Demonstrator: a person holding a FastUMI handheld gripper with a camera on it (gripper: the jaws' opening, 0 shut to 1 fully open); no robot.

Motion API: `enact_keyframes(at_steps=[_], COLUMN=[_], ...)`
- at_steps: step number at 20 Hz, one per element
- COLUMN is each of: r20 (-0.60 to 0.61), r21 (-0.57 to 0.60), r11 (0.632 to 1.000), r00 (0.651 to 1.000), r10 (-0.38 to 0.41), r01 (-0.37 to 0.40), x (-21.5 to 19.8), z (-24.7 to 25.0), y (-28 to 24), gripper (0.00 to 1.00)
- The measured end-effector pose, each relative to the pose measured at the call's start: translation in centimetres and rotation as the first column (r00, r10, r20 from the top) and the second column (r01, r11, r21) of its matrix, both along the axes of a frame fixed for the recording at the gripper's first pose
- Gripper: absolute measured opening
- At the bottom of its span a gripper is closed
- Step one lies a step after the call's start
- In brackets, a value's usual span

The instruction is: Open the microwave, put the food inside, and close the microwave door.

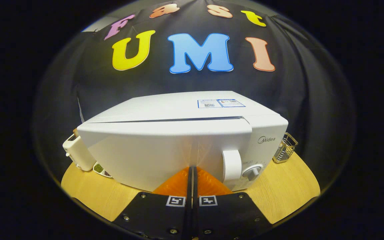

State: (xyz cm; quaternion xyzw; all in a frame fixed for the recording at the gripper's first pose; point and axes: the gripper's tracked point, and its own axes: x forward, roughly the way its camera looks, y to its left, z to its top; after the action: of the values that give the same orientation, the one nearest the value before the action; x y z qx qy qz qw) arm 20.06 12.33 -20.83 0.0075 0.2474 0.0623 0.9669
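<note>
White microwave (165, 146), door shut, upright.

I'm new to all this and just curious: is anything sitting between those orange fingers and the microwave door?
Nothing visible. The hand-held gripper, fingers pressed together and holding nothing, points straight at the white microwave, its tips at the closed door, left of the handle.

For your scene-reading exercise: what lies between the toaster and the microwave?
A small dish of dark food, on the table between toaster and microwave, in the gripper view. Gripper shut.
</note>
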Motion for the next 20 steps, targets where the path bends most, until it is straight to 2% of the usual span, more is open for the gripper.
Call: enact_keyframes(at_steps=[3, 5, 9, 15, 20], r20=[-0.006, 0.005, 0.049, 0.139, 0.168], r21=[-0.003, -0.02, 0.017, -0.02, 0.023], r11=[1.0, 1.0, 1.0, 0.999, 1.0], r00=[1.0, 1.0, 0.999, 0.99, 0.986], r10=[-0.011, -0.005, -0.001, 0.031, 0.007], r01=[0.011, 0.005, 0.0, -0.028, -0.011], x=[-0.2, -0.4, -1.5, -6.7, -11.1], z=[-0.2, -0.2, 2.0, 6.2, 9.0], y=[0.2, 0.3, 0.6, 0.9, 0.5], gripper=[0.06, 0.05, 0.05, 0.05, 0.05])
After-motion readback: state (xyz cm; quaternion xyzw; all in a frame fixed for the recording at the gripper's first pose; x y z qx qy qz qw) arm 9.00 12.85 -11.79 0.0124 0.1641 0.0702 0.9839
